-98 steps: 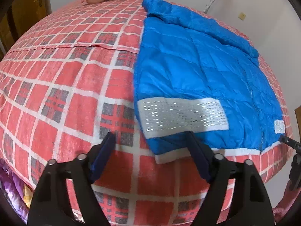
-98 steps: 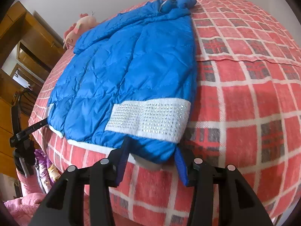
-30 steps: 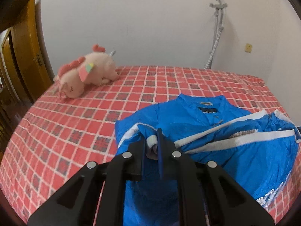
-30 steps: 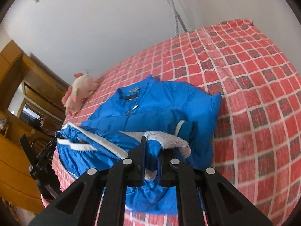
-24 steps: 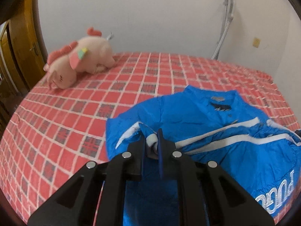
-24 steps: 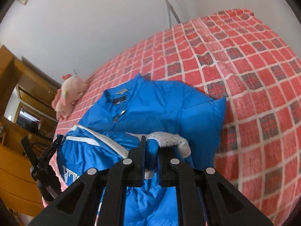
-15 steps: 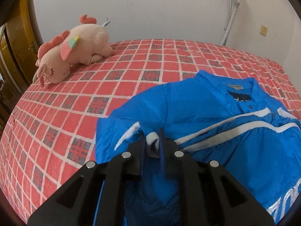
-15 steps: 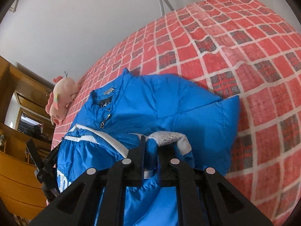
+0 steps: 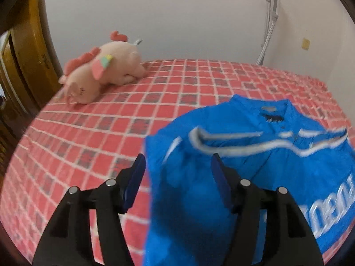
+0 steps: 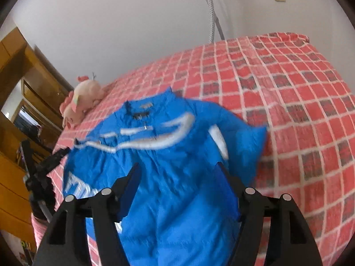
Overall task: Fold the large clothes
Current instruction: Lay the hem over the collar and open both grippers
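Left wrist view: left gripper [image 9: 177,177] jaws opening, pads off the blue jacket [image 9: 255,155] — hem dropped near the collar for a half fold; right gripper [image 10: 177,184] jaws opening likewise; jacket on the bed [image 9: 88,137], nearer its right edge.

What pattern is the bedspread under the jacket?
Red-and-white check with grey squares on the bedspread, clearest in the left wrist view.

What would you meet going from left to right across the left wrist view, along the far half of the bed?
Wooden door → pink plush toy → blue jacket → shower hose → wall socket.
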`<state>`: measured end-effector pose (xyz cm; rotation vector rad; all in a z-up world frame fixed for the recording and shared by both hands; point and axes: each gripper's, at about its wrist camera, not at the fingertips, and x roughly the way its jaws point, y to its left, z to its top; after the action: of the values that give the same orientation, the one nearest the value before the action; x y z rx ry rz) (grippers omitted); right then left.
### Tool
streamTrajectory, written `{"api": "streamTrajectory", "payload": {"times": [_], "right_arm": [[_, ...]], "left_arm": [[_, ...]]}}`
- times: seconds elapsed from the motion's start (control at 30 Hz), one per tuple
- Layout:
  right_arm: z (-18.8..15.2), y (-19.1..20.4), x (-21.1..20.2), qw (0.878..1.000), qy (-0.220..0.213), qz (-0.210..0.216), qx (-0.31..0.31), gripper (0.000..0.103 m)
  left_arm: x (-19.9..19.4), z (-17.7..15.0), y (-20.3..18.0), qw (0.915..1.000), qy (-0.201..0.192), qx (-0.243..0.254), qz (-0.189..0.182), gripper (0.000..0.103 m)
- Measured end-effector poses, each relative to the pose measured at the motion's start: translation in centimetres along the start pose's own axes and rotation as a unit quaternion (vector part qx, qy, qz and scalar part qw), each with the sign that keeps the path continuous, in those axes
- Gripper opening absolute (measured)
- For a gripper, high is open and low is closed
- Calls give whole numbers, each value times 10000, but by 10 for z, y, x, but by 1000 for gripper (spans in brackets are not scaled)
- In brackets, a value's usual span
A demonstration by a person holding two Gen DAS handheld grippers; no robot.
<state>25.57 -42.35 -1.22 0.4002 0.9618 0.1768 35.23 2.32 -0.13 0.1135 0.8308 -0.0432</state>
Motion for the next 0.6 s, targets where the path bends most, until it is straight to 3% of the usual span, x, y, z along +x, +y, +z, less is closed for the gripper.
{"api": "streamTrajectory", "payload": {"times": [0.17,0.23,0.27,0.4,0.47,0.6], "right_arm": [[-14,-1,20,9989,293,-272,-235,73],[-20,2,32,9981,446,-313,-304,62],[-22,3,37,9976,469,-401,-305,55],[-24,6,31,9977,238,-559,-316,24],[-24,6,23,9982,139,-498,-301,16],[-19,9,1,9991,-149,-273,-271,9]], "left_arm": [[8,-25,6,9995,260,166,-13,74],[13,-31,3,9992,310,250,2,73],[13,-34,1,9991,309,276,18,68],[14,-39,-10,9988,322,325,-170,21],[9,-39,-16,9990,194,389,-76,10],[-7,-35,-11,9996,-151,140,-172,7]]}}
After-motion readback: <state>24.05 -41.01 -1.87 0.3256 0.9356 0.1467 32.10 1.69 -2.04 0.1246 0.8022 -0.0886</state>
